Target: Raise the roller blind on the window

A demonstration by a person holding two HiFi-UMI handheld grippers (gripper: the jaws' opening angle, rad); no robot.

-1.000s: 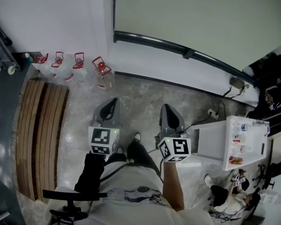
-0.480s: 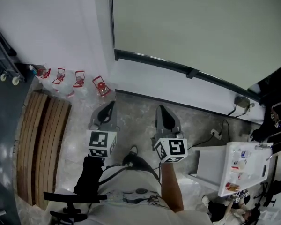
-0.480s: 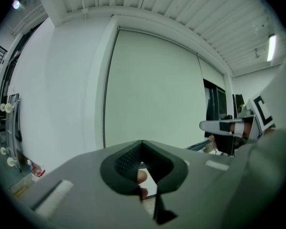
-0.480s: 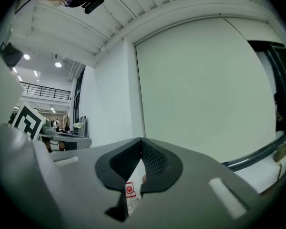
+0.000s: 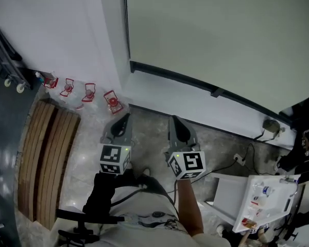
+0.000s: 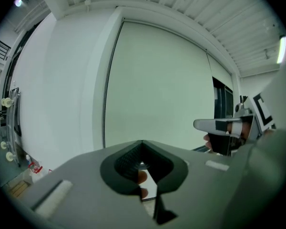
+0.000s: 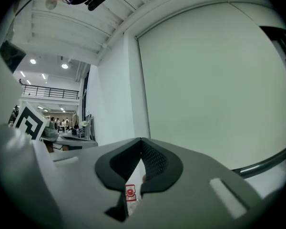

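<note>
While the roller blind hangs fully lowered on the white wall ahead, dark bottom bar near the wall's foot, both the left gripper and right gripper point toward it, jaws pressed together on nothing. No cord or chain shows, so I judge it best to find the control at the blind's edge first, opening one gripper only beside it.
</note>
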